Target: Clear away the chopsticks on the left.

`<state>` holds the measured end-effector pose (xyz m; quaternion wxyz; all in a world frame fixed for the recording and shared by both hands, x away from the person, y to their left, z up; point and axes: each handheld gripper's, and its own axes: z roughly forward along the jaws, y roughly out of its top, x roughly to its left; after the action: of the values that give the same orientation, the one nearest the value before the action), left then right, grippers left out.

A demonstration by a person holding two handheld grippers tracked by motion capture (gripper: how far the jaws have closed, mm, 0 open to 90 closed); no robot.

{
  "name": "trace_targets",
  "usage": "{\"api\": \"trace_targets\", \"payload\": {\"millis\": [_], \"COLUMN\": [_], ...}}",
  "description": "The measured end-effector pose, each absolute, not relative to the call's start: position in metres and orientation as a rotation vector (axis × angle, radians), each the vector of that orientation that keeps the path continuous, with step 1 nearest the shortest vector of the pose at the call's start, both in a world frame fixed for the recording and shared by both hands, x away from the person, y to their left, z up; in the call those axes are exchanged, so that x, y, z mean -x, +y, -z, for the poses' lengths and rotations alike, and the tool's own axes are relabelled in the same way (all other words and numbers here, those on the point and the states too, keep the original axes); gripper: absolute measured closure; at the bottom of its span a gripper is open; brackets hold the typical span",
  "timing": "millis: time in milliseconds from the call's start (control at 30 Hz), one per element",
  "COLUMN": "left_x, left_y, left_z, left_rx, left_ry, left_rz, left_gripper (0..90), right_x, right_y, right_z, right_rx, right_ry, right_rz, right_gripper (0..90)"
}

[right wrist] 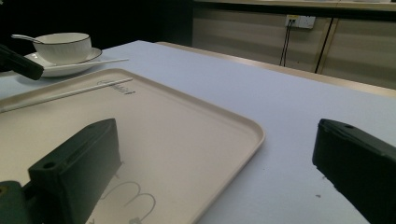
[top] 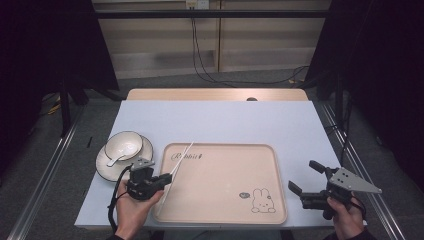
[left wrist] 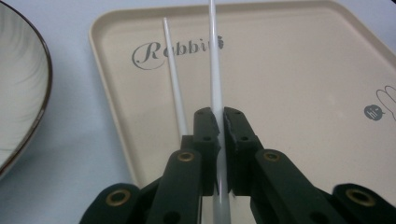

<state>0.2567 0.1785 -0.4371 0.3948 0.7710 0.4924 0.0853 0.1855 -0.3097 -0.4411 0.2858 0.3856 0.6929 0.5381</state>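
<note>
My left gripper (top: 166, 179) hovers over the left edge of a beige tray (top: 220, 200) printed with a rabbit. It is shut on a white chopstick (left wrist: 215, 70) that points away across the tray (left wrist: 289, 70). A second white chopstick (left wrist: 173, 74) lies just to its left on the tray. My right gripper (top: 302, 176) is held to the right of the tray, jaws wide open with nothing between them. In the right gripper view the gripper (right wrist: 217, 140) looks over the tray (right wrist: 187, 121) toward the chopsticks (right wrist: 65, 94).
A white bowl (top: 123, 145) stands on a dark-rimmed plate (top: 105, 167) left of the tray, with a white spoon (top: 116, 160) beside it. The pale blue mat (top: 225, 122) stretches behind the tray. Cables run on the floor beyond the table.
</note>
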Motion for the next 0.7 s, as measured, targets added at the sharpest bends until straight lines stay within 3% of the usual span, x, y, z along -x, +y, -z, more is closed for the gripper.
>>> {"api": "trace_targets", "payload": {"millis": [233, 700], "left_x": [-0.263, -0.27], "left_y": [0.171, 0.158], "left_z": [0.447, 0.46], "left_rx": [-1.923, -1.953], "left_ry": [1.388, 1.437], "left_rz": [-0.214, -0.185], "left_gripper": [84.6, 84.4], "right_x": [-0.186, -0.185], "right_y": [-0.31, -0.31], "right_z": [0.441, 0.441], "right_rx": [-1.031, -1.03], "right_ry": [1.856, 1.858], "right_rz": [-1.446, -1.45], "right_gripper": [0.4, 0.6]}}
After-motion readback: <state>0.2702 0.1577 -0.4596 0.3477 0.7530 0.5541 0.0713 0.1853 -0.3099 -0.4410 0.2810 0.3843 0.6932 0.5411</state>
